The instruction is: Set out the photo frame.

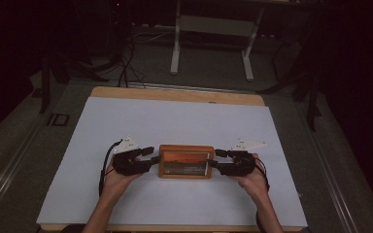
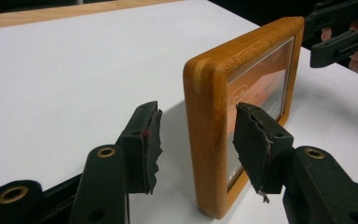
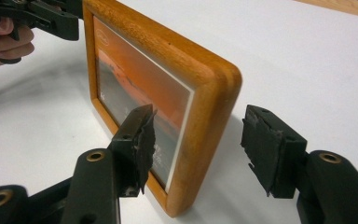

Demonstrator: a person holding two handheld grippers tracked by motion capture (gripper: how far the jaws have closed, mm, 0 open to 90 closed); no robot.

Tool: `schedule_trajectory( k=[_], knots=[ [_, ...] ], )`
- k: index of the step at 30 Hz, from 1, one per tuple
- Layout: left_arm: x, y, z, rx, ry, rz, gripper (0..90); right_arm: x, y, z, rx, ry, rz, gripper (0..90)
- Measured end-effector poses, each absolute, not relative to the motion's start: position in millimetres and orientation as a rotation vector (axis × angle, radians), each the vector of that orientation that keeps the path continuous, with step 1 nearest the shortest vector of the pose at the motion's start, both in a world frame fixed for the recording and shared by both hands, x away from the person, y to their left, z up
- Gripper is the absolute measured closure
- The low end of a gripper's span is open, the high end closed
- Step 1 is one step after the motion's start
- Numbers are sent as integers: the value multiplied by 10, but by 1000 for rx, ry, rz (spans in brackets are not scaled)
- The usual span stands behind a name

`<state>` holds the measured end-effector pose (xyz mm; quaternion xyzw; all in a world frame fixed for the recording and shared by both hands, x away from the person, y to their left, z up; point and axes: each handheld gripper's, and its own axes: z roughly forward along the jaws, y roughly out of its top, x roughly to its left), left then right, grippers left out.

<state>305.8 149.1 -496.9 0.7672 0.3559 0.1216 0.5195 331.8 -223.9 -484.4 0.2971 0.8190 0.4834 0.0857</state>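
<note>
Surface: one white sheet (image 1: pixel 175 121) over a wooden table (image 1: pixel 175 94), bare wood showing along its far edge. Room: dark; grey floor; one white stand (image 1: pixel 212 39) on two legs beyond the table; cables (image 1: pixel 126 63) on the floor at far left.

Items, counted: one wooden frame (image 1: pixel 185 161) with an orange picture, standing upright on its long edge. Two grippers, one per hand.

Left gripper (image 2: pixel 196 140): fingers spread, straddling the frame's near end, pads clear of the wood.

Right gripper (image 3: pixel 196 144): fingers spread wide either side of the frame's opposite end, not pressing it. The frame stands between both pairs of fingers.
</note>
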Motion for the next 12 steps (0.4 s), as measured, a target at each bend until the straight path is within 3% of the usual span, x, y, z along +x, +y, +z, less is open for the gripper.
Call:
schedule_trajectory(
  k=[6, 12],
  knots=[
    [3074, 1558, -4969, 1852, 873, 331, 505, 3331, -2325, -4835, 900, 2433, 1453, 432],
    [3115, 1596, -5018, 1936, 963, 488, 490, 3341, -2424, -4828, 892, 2438, 1459, 432]
  ],
)
